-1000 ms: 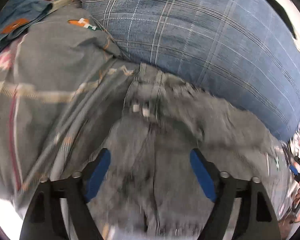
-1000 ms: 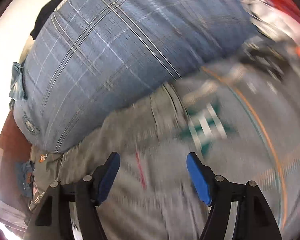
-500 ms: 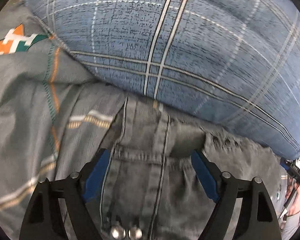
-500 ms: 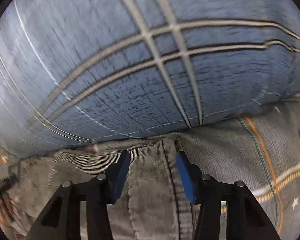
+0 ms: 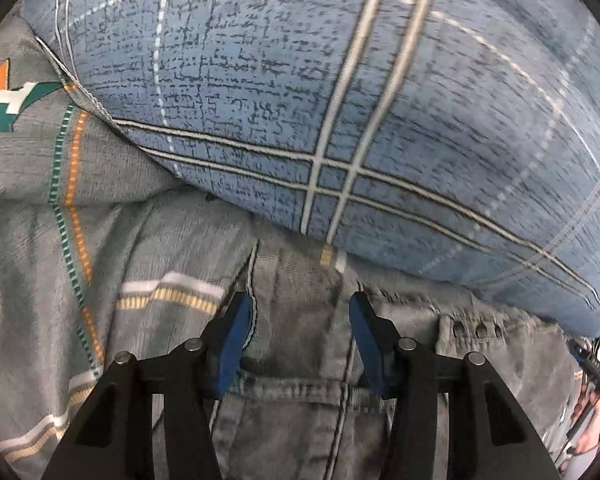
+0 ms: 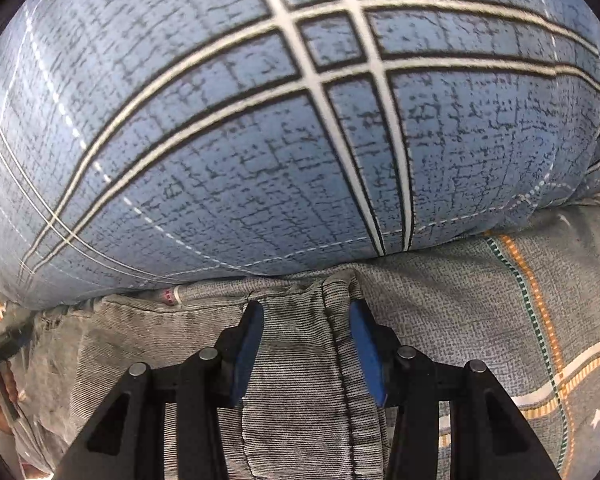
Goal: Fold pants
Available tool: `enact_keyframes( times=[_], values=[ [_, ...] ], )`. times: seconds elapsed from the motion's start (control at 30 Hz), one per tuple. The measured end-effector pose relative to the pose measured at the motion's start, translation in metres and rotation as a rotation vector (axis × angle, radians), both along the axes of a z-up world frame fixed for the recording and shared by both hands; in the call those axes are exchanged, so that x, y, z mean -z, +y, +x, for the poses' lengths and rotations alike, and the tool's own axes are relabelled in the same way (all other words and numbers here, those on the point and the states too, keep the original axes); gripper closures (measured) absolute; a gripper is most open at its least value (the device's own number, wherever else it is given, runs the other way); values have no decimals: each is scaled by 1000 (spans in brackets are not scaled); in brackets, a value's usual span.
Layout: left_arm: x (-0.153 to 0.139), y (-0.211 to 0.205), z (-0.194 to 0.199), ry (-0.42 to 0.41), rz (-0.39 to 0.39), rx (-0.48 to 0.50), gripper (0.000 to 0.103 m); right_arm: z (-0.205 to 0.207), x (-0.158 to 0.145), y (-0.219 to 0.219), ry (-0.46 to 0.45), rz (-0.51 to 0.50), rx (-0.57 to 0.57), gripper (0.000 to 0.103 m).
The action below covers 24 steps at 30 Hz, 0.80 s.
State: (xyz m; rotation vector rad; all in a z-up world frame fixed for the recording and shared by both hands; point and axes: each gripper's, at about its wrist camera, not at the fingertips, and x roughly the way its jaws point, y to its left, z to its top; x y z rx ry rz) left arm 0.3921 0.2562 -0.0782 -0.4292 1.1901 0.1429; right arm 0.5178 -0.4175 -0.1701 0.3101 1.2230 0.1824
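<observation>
Against the near edge of a plump blue plaid pillow (image 5: 340,112), grey denim pants (image 5: 300,360) lie on a grey patterned bedsheet (image 5: 40,240); left gripper (image 5: 300,336) and right gripper (image 6: 305,344) each straddle the fabric, jaws parted.

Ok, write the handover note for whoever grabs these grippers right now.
Left gripper: jaws part open, straddling the pants at the waistband; no clear clamp yet.
Right gripper: jaws part open around a pants edge seam, grip not confirmed.
Pants lie on the bedsheet, top edge against the blue pillow.
Done: both grippers placed on the pants. Left: close, then fold; no fold visible yet.
</observation>
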Motion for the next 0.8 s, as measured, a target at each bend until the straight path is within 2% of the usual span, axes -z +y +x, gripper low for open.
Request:
enact_keyframes(
  times=[0.07, 0.1, 0.13, 0.17, 0.2, 0.33, 0.53, 0.67, 0.8],
  values=[
    [7, 4, 9, -9, 18, -53, 52, 2, 1, 3, 3, -16, -2, 56],
    [13, 3, 13, -6, 14, -57, 52, 2, -2, 5, 7, -41, -3, 64],
    [14, 2, 15, -12, 33, -59, 60, 2, -2, 5, 9, -79, -1, 80],
    [15, 0, 19, -8, 57, -54, 87, 0, -11, 3, 15, -71, 2, 86],
    [19, -3, 24, 19, 86, -45, 101, 0, -12, 3, 12, -69, 5, 88],
    [15, -16, 25, 9, 125, -38, 101, -6, -24, 7, -32, -101, 8, 92],
    [-29, -25, -2, -120, 112, -48, 101, -31, -76, 8, -158, -116, 24, 93],
    [-69, -21, -38, -222, 93, -40, 101, -73, -122, -1, -264, -75, 48, 93],
    [-109, -14, -112, -352, 36, -33, 101, -132, -168, -18, -373, 1, 74, 93]
  ],
)
